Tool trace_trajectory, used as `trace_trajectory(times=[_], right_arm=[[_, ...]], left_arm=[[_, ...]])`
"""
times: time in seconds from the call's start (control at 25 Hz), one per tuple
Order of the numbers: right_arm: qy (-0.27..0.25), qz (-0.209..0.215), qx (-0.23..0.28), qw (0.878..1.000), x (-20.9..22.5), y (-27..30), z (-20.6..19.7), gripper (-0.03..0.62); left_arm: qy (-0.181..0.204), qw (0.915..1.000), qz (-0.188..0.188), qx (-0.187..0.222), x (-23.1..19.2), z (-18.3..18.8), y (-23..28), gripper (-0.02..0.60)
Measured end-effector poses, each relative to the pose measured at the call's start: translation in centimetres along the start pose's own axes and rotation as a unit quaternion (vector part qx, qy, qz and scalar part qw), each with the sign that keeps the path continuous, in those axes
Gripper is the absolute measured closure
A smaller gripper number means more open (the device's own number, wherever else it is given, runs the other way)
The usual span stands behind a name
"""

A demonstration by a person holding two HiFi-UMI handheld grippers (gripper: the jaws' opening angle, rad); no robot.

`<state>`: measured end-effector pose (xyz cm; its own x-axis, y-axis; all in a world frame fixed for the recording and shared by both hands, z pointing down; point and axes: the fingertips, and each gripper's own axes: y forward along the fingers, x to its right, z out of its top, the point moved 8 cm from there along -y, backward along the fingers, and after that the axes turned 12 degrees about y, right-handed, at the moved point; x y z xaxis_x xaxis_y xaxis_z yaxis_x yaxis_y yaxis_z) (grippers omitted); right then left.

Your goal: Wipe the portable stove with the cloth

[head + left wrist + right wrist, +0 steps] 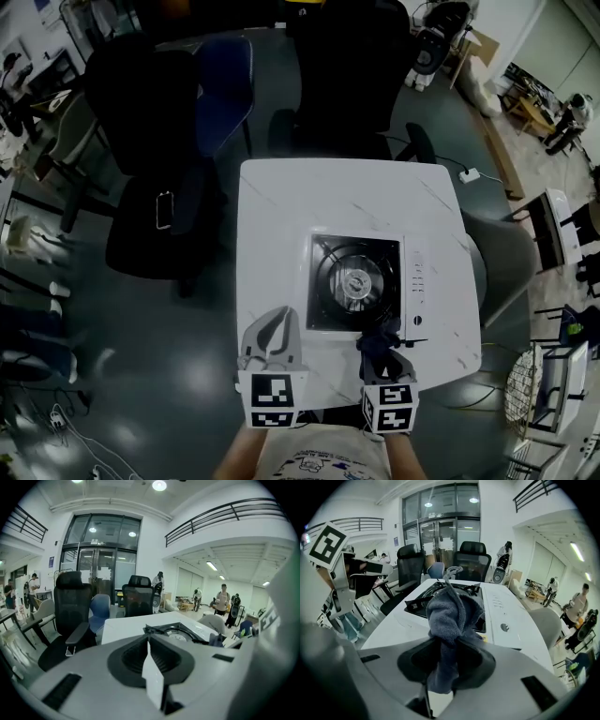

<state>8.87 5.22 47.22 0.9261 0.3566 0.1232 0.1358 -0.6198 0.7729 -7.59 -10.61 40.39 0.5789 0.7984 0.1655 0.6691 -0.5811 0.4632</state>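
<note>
The portable stove (364,282) sits on the white table (272,216), black burner at its left, white control panel (415,281) at its right. In the head view my right gripper (382,349) is at the stove's near edge, shut on a dark blue-grey cloth (378,339). The right gripper view shows the cloth (451,613) bunched up between the jaws, with the stove (454,595) just beyond. My left gripper (273,336) is over the table's near left part, jaws together and empty. The left gripper view looks at the stove (176,633) from a little way off.
Black office chairs (150,178) stand left of and behind the table, with a blue chair (223,89) behind too. A grey chair (502,267) is at the right. A white power strip (469,175) lies on the floor by the far right corner. People stand far off in the hall (224,602).
</note>
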Motion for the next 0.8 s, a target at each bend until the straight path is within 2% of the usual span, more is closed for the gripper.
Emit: trace_trajectory(times=[0.4,0.8], right_arm=[[-0.050,0.050,-0.011,0.997,-3.6,1.2,0.6,0.497],[-0.101,0.108,-0.023,0.989,-8.0,2.1,1.0,0.497]], left_arm=[[-0.021,0.9992,0.035,-0.005,-1.8,-1.3,-1.4,0.557],[-0.037,0.9975,0.060,-0.006,-3.2,-2.0,-2.9,0.557]])
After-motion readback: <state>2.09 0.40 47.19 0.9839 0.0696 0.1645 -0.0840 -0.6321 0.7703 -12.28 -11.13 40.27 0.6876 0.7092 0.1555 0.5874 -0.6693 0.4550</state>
